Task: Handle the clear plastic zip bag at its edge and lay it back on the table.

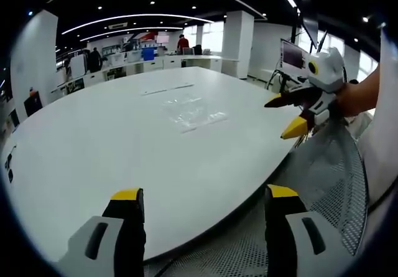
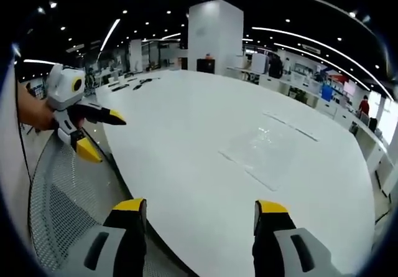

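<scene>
The bag (image 1: 189, 112) lies flat on the big white table (image 1: 93, 159), out near the middle. In the right gripper view the bag (image 2: 267, 149) is ahead and a bit to the right, and it is hard to see because it is clear — only its shiny edges and a few wrinkles show. A long thin strip lies on the table just past it; I cannot tell what it is.

Both grippers are back at the near edge of the table, well apart from the bag. The left gripper (image 1: 202, 196) has its jaws wide apart with nothing between them. The right gripper (image 2: 200, 205) is the same — wide and empty. Each one also shows in the other's view: the right gripper (image 1: 295, 112) comes in from the right with a hand behind it, and the left gripper (image 2: 102, 134) comes in from the left, both with yellow tips spread.

The bag looks very light, thin and floppy. It will likely bend and droop when lifted, and it may slide on the smooth table instead of coming up. It lies so flat that the jaws may slip over it. The best place to take hold is probably the near edge or a corner, where a tip could get under. The thicker zip end would likely give a firmer pinch, but I cannot tell which end that is.
</scene>
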`<state>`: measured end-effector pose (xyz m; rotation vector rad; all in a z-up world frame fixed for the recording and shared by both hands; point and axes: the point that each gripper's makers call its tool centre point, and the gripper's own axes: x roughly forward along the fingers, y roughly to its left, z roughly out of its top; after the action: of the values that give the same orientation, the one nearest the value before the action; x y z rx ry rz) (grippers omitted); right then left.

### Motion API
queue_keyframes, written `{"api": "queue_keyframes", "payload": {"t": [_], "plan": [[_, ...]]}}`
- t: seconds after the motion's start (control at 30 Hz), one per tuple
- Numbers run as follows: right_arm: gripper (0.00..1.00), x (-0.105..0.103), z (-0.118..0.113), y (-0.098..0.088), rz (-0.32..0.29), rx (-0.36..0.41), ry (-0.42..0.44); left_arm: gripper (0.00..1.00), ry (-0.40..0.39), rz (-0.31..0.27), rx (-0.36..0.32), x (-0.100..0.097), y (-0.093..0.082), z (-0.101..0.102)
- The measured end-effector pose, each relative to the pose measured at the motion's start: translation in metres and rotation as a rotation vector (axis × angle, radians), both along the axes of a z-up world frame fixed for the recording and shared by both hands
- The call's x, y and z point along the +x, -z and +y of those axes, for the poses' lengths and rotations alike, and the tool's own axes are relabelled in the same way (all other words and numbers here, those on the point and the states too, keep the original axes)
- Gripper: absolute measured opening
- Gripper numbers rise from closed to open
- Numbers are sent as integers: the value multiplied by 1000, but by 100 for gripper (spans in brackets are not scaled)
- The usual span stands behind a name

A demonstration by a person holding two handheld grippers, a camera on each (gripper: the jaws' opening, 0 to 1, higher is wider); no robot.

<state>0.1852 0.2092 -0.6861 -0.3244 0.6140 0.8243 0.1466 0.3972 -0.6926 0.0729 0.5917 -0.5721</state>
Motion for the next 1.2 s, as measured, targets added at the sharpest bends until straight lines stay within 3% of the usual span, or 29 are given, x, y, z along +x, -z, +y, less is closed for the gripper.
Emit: {"api": "queue_keyframes", "payload": {"t": [0.63, 1.2], "plan": [[60, 44, -10, 16, -41, -127, -79, 77, -14, 9, -7, 2, 0, 2], [52, 96, -18, 29, -114, -268, -176, 76, -9, 10, -24, 2, -6, -2]]}}
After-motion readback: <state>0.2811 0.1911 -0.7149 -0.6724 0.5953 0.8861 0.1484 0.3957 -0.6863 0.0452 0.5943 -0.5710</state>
